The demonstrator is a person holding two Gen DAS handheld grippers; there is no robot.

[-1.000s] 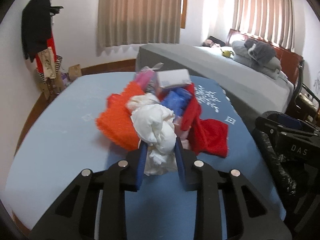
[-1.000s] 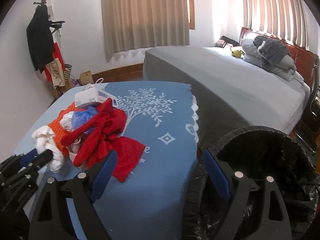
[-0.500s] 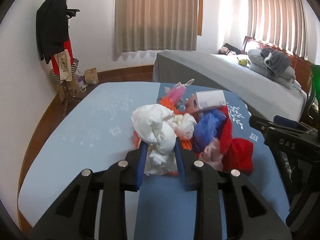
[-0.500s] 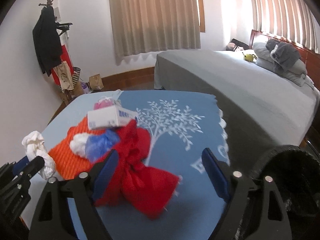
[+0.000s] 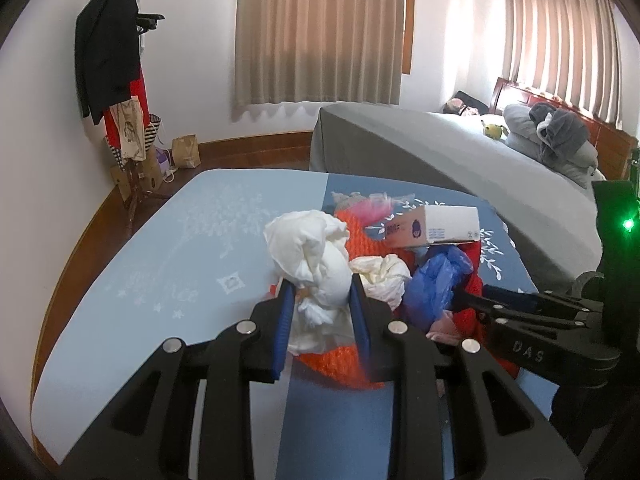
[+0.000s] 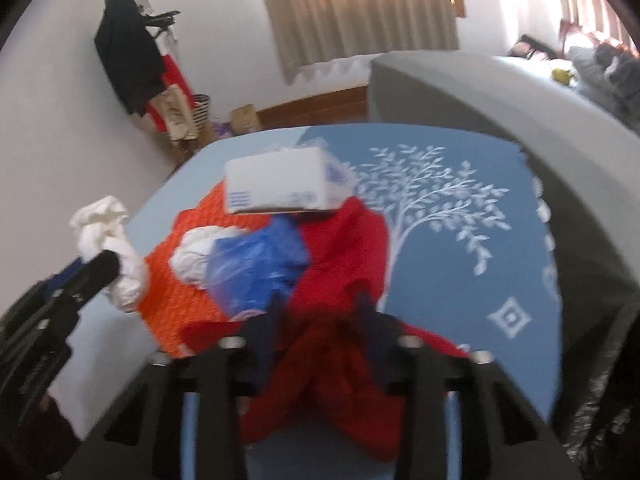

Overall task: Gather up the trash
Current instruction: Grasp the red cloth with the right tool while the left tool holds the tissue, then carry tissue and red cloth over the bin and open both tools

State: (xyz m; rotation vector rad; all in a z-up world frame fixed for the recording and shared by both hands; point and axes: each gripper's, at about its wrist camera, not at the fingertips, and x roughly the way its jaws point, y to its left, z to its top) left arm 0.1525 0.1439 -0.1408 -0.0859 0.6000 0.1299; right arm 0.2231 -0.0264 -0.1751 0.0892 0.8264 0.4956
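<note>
My left gripper (image 5: 320,292) is shut on a crumpled white wad (image 5: 316,256) and holds it above the blue table (image 5: 160,280); the wad also shows in the right wrist view (image 6: 108,240). My right gripper (image 6: 320,304) is shut on a red bag (image 6: 340,312) in the trash pile. The pile holds an orange mesh piece (image 6: 176,280), a blue plastic bag (image 6: 256,264), a second white wad (image 6: 192,256) and a white carton (image 6: 280,186) on top.
A black-lined trash bin (image 6: 600,400) stands at the table's right edge. A grey bed (image 5: 460,152) lies behind the table. A coat rack (image 5: 116,80) stands at the left wall.
My right gripper swung left from the bin over the pile and closed on the red bag. My left gripper kept the white wad and lifted it leftward.
</note>
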